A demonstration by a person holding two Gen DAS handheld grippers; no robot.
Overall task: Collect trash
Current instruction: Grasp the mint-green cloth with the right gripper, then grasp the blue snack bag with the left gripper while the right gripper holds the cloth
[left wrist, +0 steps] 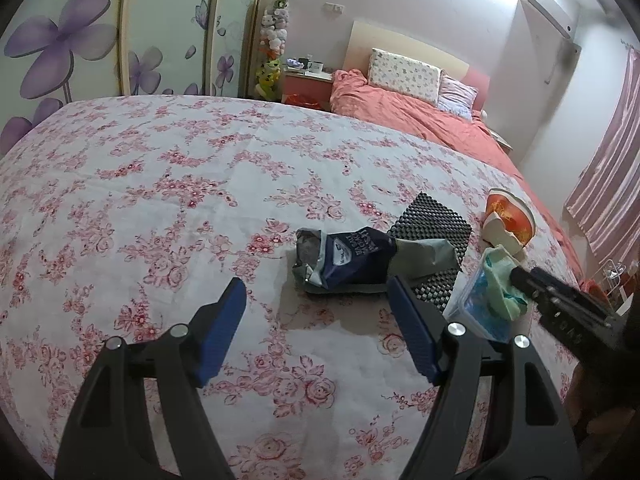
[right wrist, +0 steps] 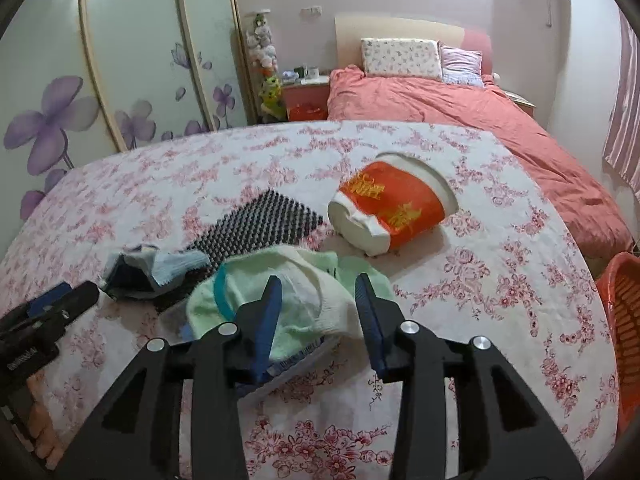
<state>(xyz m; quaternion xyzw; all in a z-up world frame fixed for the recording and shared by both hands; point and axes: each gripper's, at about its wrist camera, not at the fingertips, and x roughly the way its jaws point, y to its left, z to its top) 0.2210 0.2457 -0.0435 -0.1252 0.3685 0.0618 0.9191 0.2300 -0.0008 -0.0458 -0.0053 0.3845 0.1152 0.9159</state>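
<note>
a person's left tool (left wrist: 316, 296) hangs wide open and empty over a table (left wrist: 140, 208) draped in a pink floral cloth, its blue pads framing a crumpled dark blue and grey wrapper (left wrist: 352, 260) that lies just ahead, partly on a black mesh mat (left wrist: 436, 220). the right tool (right wrist: 318, 300) is also spread, with nothing pinched, its pads straddling a pale green and white crumpled wad (right wrist: 280, 280) that sits on top of a clear plastic container (right wrist: 296, 360) near the table's near edge. a red and white paper bowl (right wrist: 388, 208) lies tipped on its side farther back, apart from the rest of the litter, and an orange basket (right wrist: 624, 320) shows beyond the table's right edge, likely the place for the trash. from here the risks look plain: the green wad is soft and loosely heaped, so a shallow pinch could catch only a fold and let the rest trail or drop, or the closing pads could snag the container's rim and drag or tip it toward the edge. the wrapper overlaps the mat, so a low grab by the left tool may lift the mat along with it. the two tools work close together, and a careless reach could knock one against the other. a bed with a coral quilt (right wrist: 460, 112) fills the background.
</note>
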